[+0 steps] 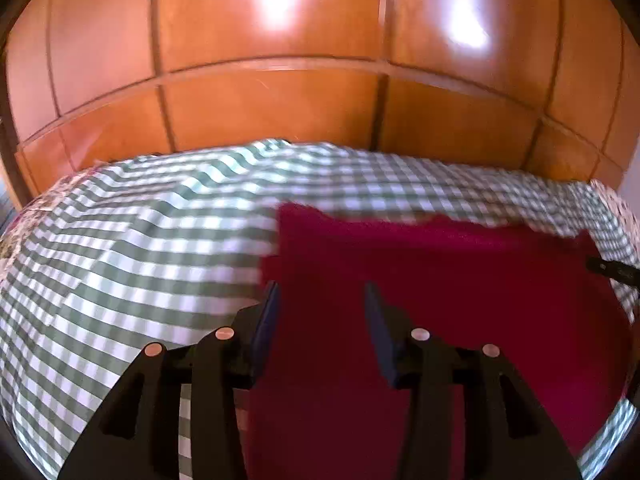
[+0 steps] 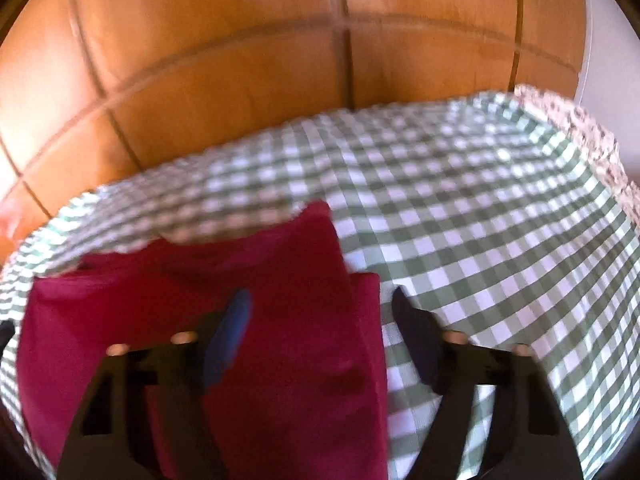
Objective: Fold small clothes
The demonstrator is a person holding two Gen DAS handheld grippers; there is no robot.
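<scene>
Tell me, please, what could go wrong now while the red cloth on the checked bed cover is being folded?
1. Neither the left gripper nor the right gripper visibly pinches the red garment; its folded edges may fall open again.
2. A low, closing gripper might catch the checked bed cover together with the garment.
3. Both views are blurred, so the garment's far edge is unclear and the fold could end uneven.

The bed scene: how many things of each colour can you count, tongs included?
Dark red: 1, the garment lying on the bed.
Green-and-white check: 1, the bedcover.
Orange-brown wood: 1, the wardrobe behind.
Black with blue pads: 2, the left tongs and right tongs.
Total: 5
</scene>
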